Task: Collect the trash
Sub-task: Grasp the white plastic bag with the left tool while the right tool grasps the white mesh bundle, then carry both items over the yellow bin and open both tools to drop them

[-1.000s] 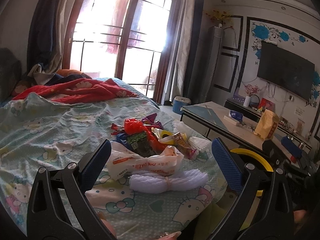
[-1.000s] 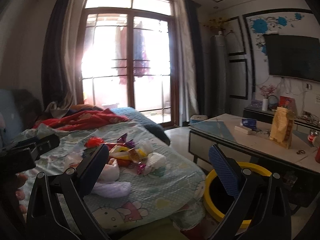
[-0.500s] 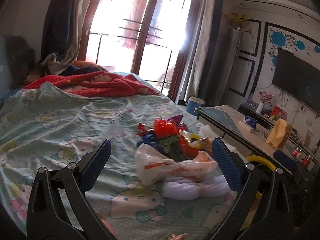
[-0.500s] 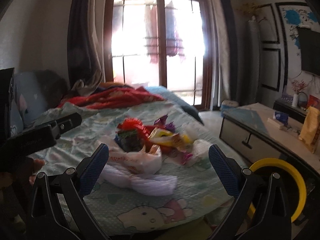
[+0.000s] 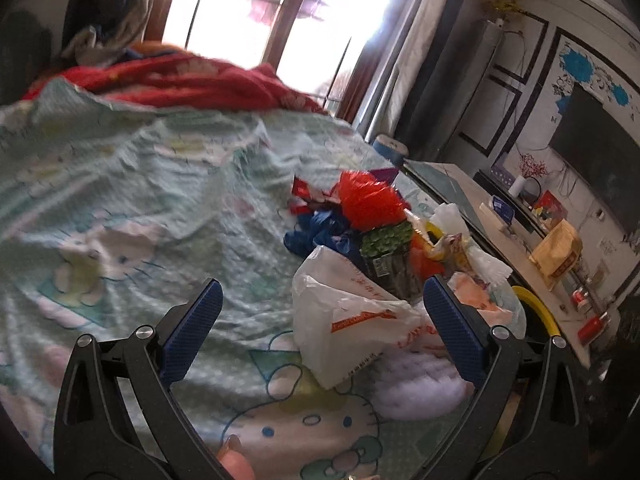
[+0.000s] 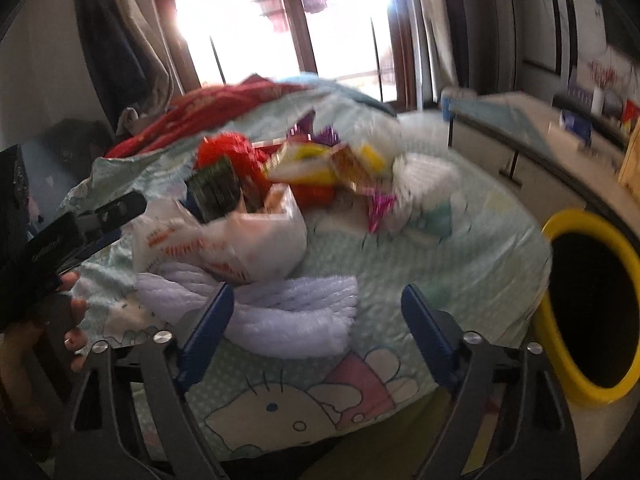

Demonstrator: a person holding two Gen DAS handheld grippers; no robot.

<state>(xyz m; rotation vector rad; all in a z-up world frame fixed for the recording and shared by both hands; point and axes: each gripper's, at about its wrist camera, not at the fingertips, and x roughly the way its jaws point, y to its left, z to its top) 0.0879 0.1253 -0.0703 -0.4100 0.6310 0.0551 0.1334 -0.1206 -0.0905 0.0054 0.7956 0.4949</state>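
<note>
Trash (image 5: pixel 372 232), a heap of crumpled wrappers and bags, lies on the bed (image 5: pixel 120 208) near its foot-end corner, a white plastic bag (image 5: pixel 344 312) at the front of the heap with white foam netting (image 6: pixel 288 312) just before it. Left gripper (image 5: pixel 320 332) hangs over the bed, fingers wide apart, empty. Right gripper (image 6: pixel 316 336) likewise spread, the netting between its fingers. Beside the bed stands a yellow-rimmed bin (image 6: pixel 592 304).

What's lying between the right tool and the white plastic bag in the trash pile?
In the right wrist view, white foam netting lies on the bedsheet between the open right tool and the white plastic bag.
</note>
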